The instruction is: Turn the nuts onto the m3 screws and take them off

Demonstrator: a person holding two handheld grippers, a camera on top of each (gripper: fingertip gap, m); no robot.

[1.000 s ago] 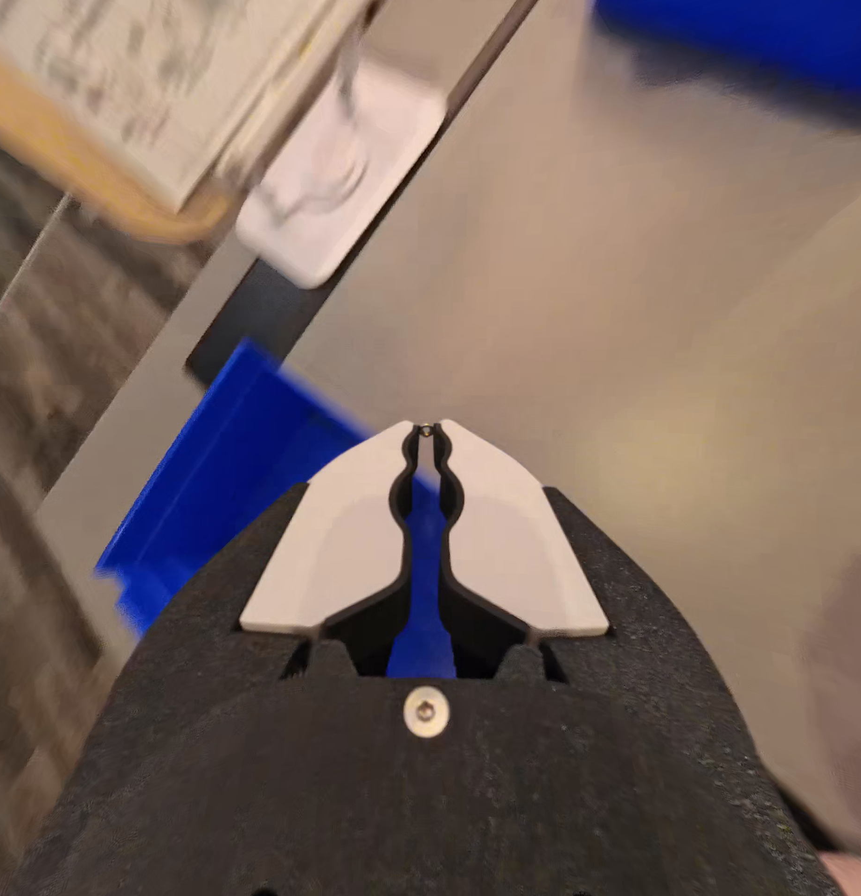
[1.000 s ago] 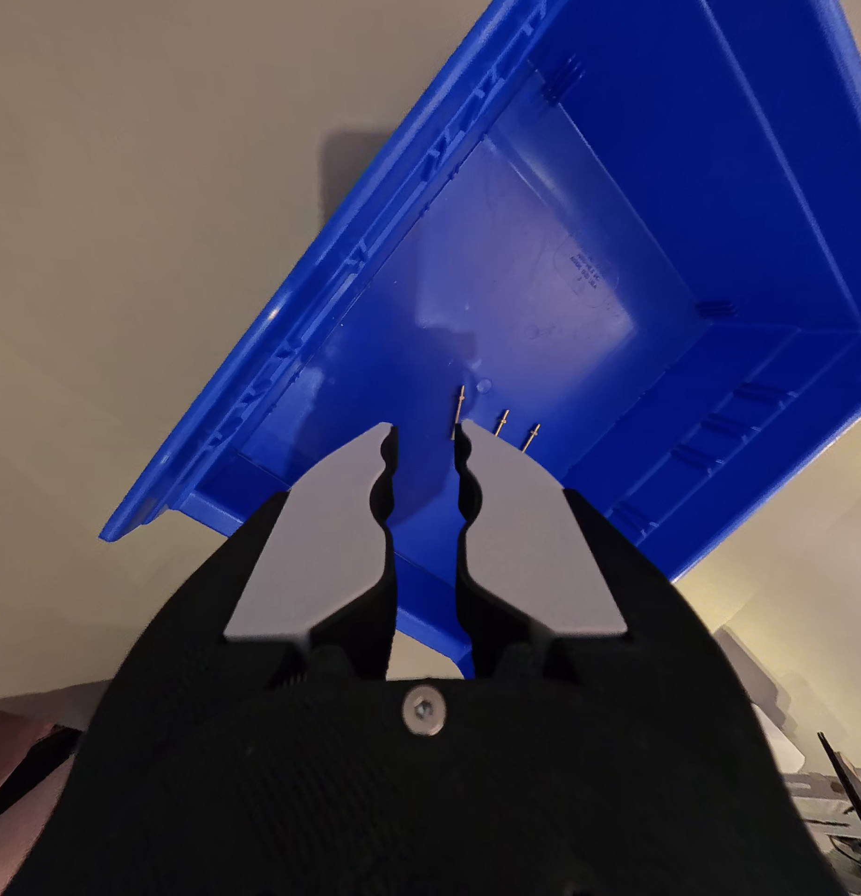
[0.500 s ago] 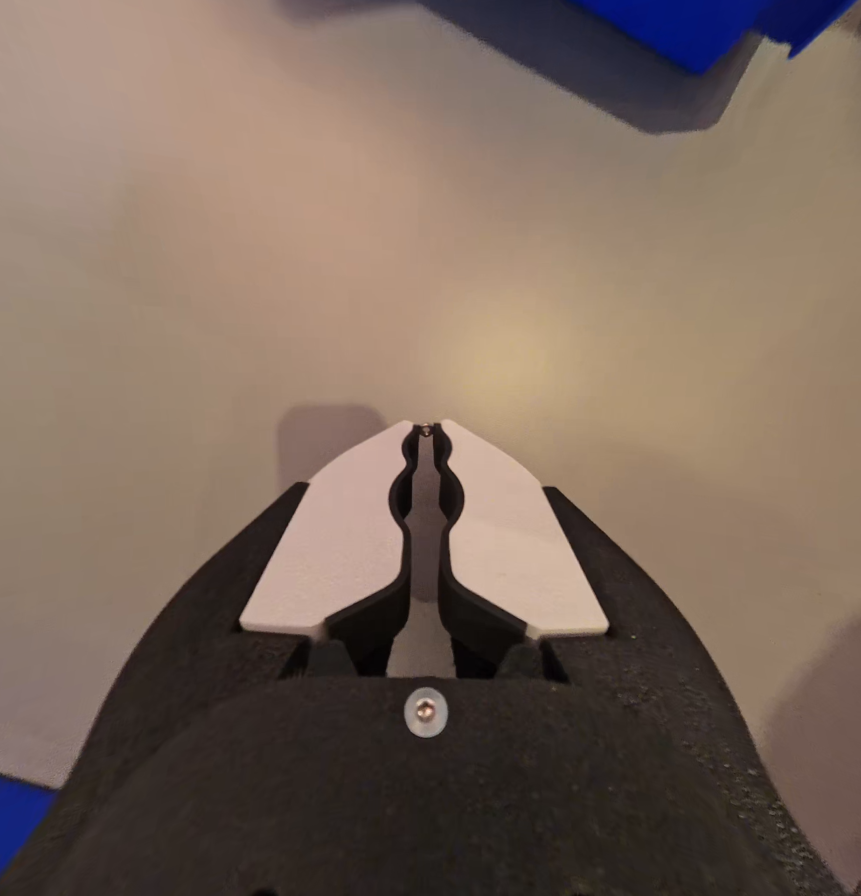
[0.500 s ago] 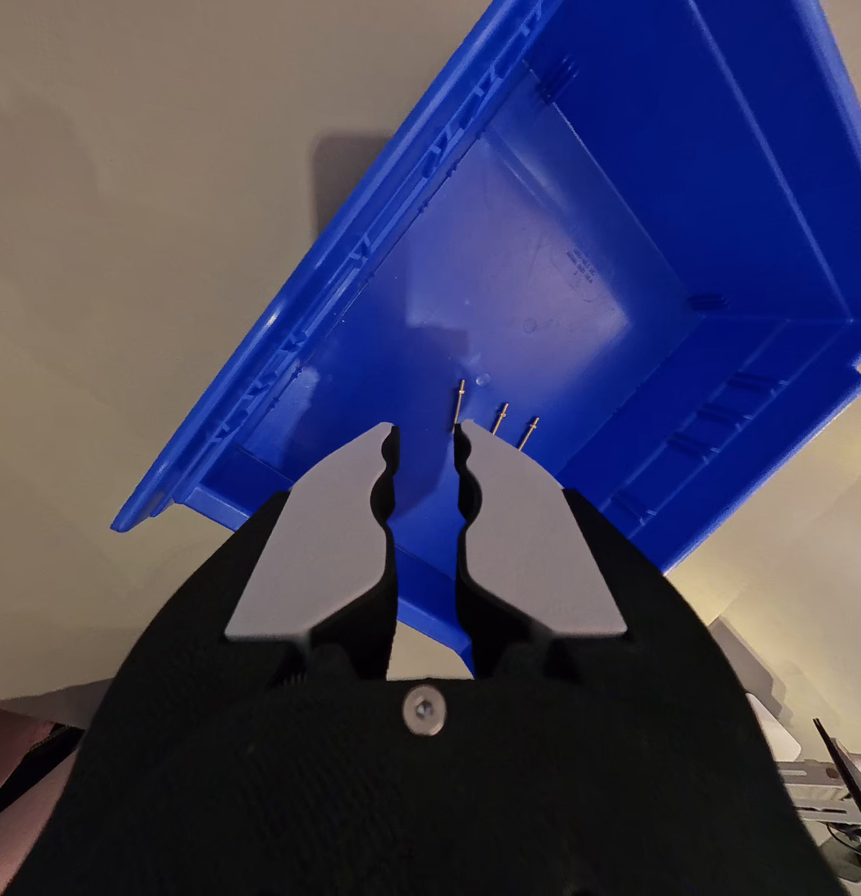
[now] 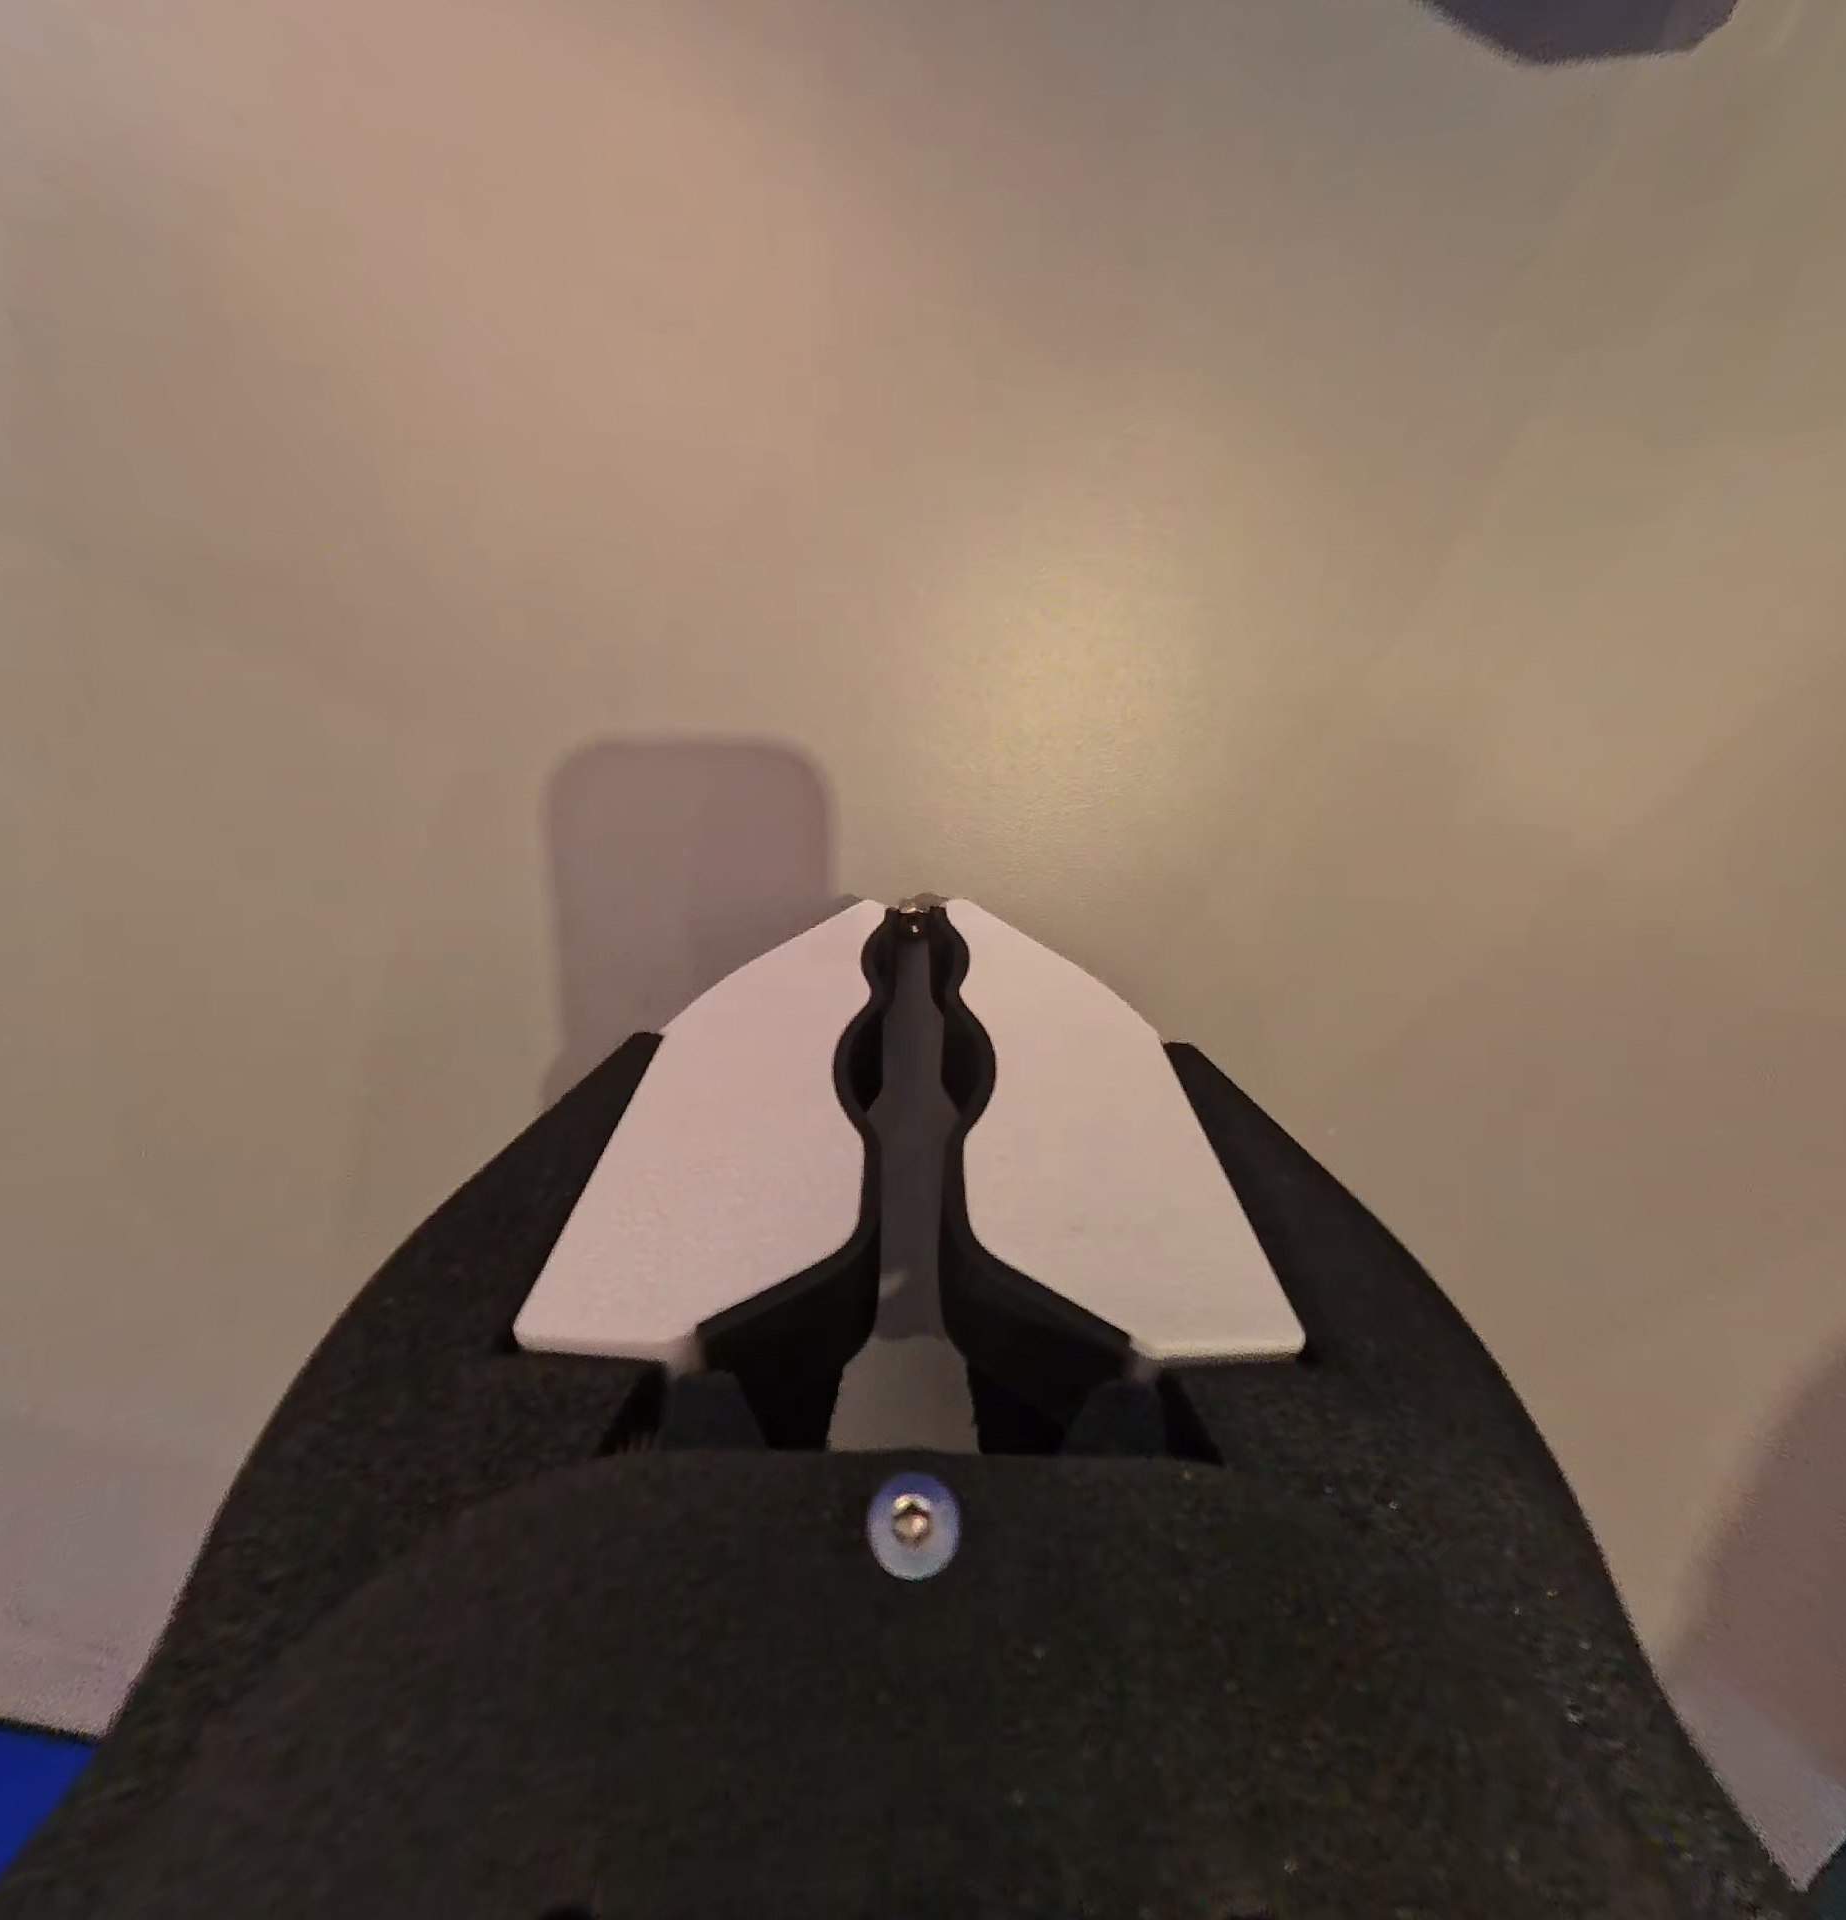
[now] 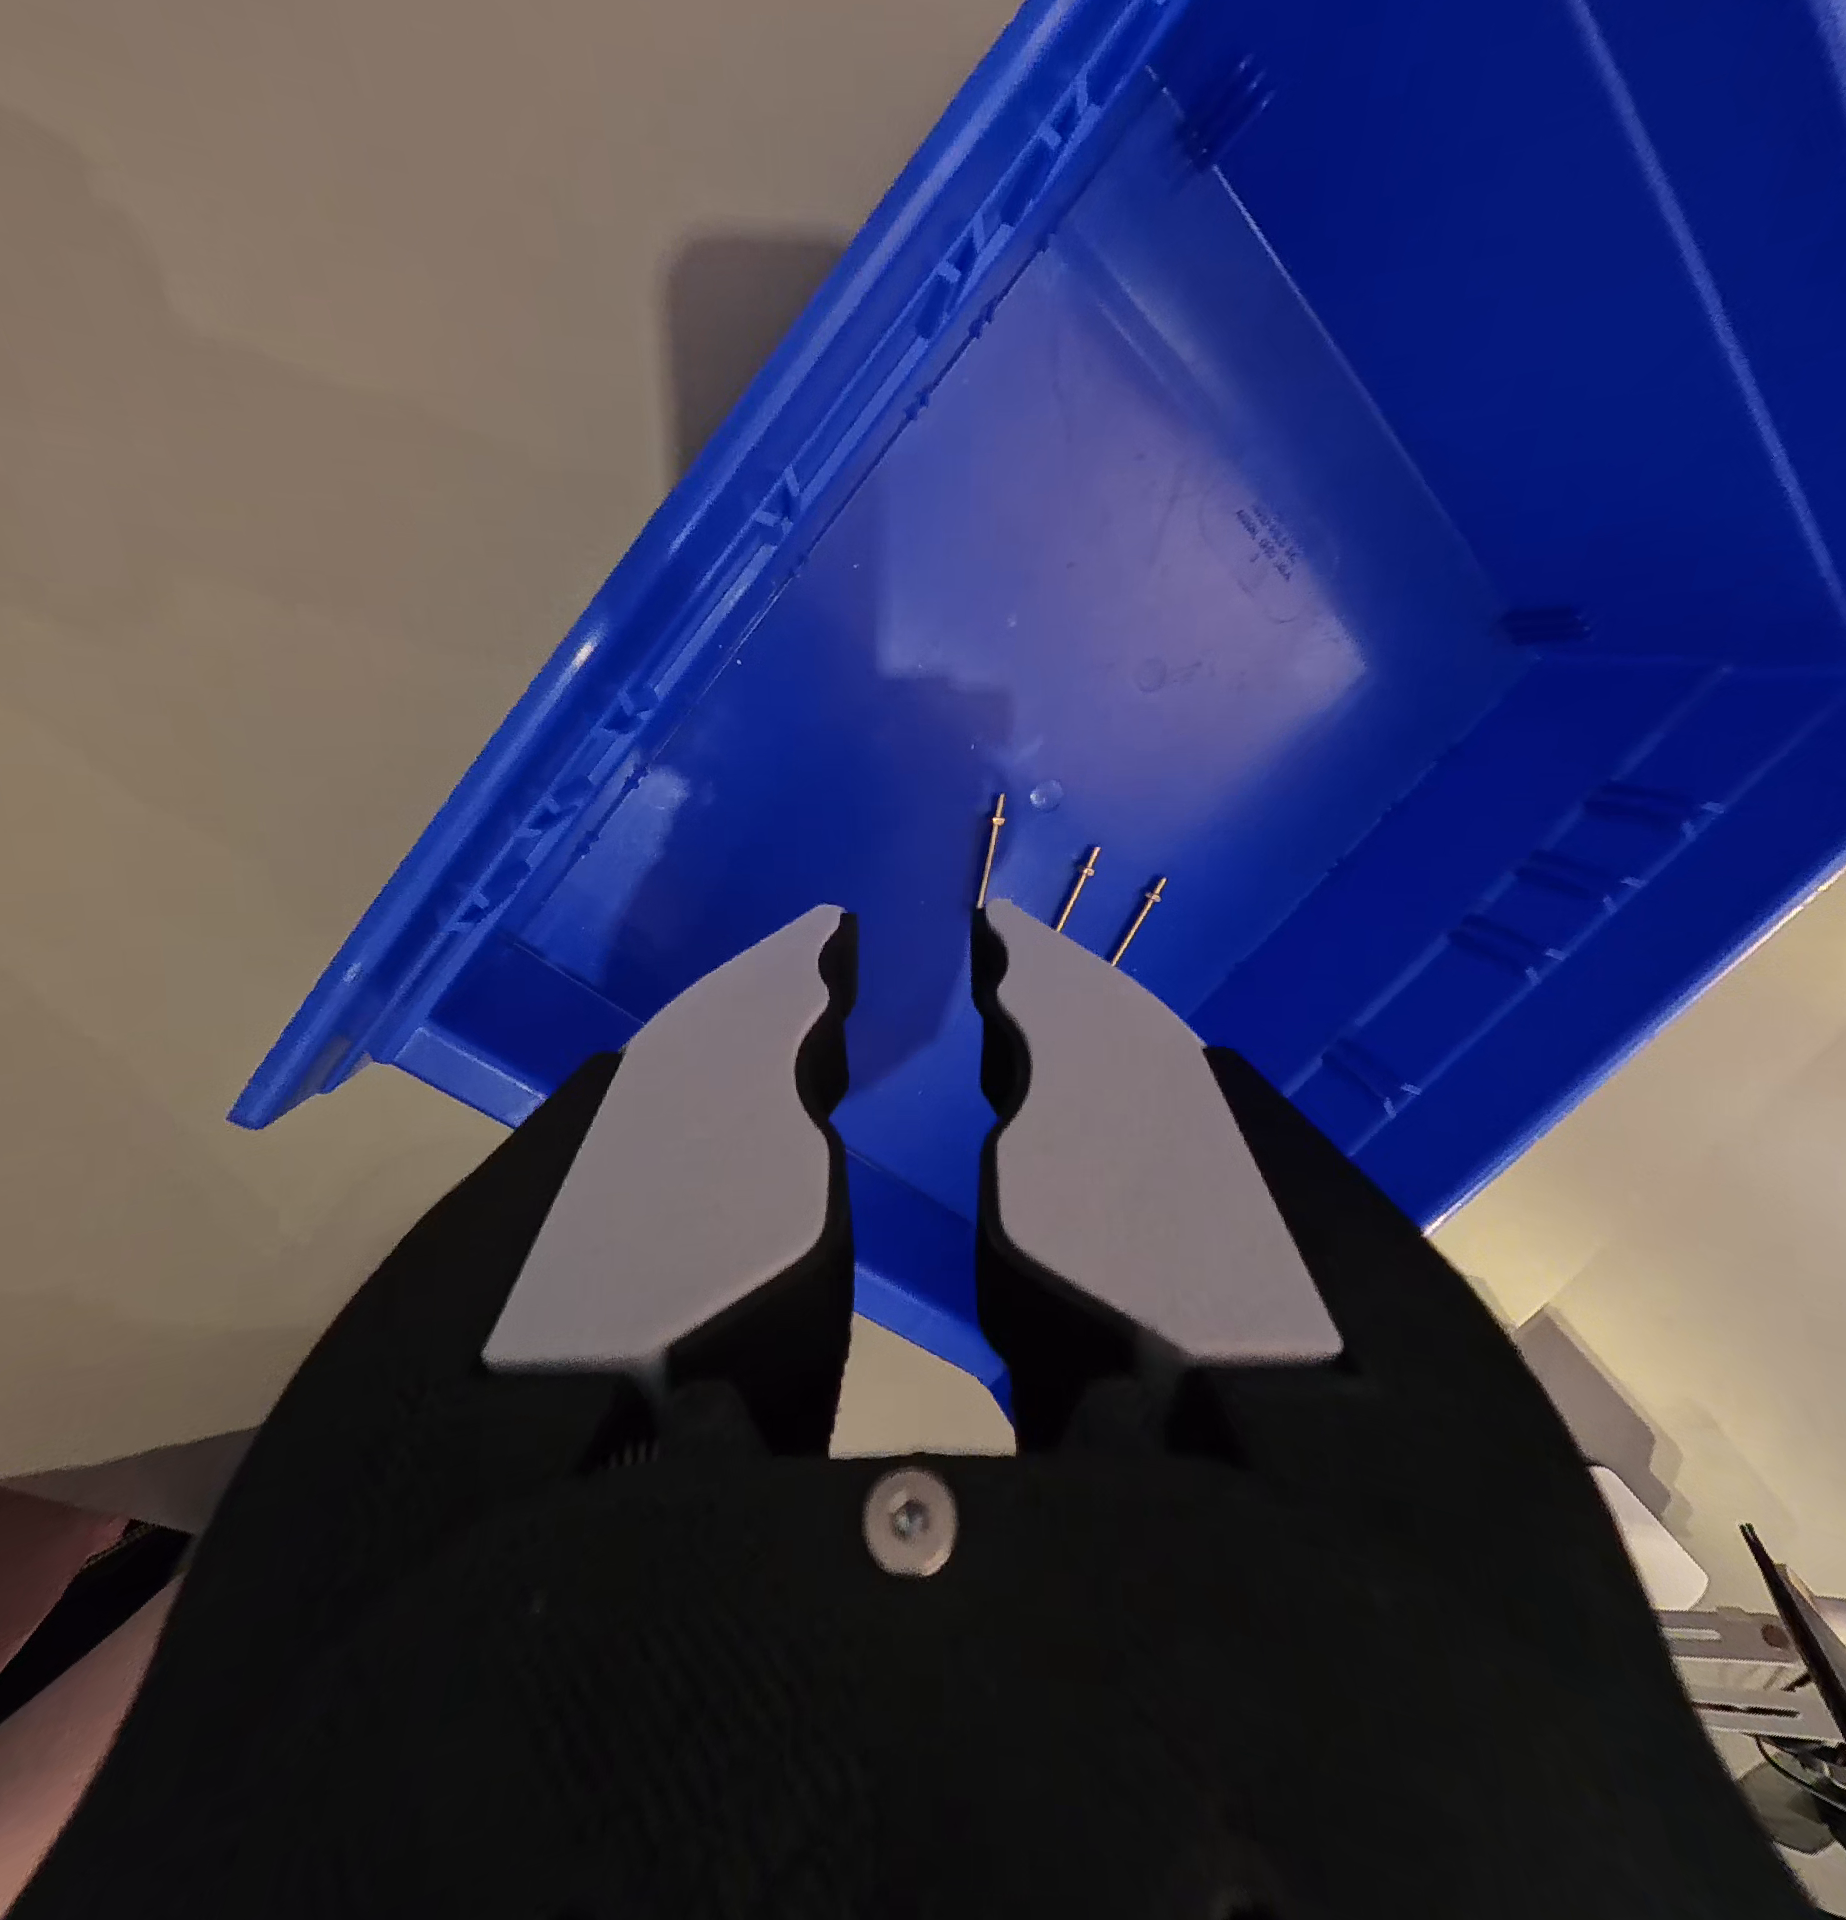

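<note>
My left gripper (image 5: 915,914) is shut on a tiny metal nut (image 5: 915,908) pinched at its very tips, held above the bare beige table (image 5: 898,416). My right gripper (image 6: 908,920) is open and empty, hovering over the near end of a blue bin (image 6: 1521,312). Three thin brass screws (image 6: 1077,885) lie side by side on the bin floor, just beyond and right of my right fingertip (image 6: 1002,920). The leftmost screw (image 6: 991,862) nearly meets that fingertip.
A corner of another blue bin (image 5: 5,1756) shows at the bottom left of the left wrist view. Grey metal hardware and a white object (image 6: 1708,1621) lie at the lower right of the right wrist view. A dark shape (image 5: 1563,21) sits at the top right edge.
My left gripper swung away from a blue bin and the table edge to over bare table, still pinching the nut. My right gripper has barely moved over the bin.
</note>
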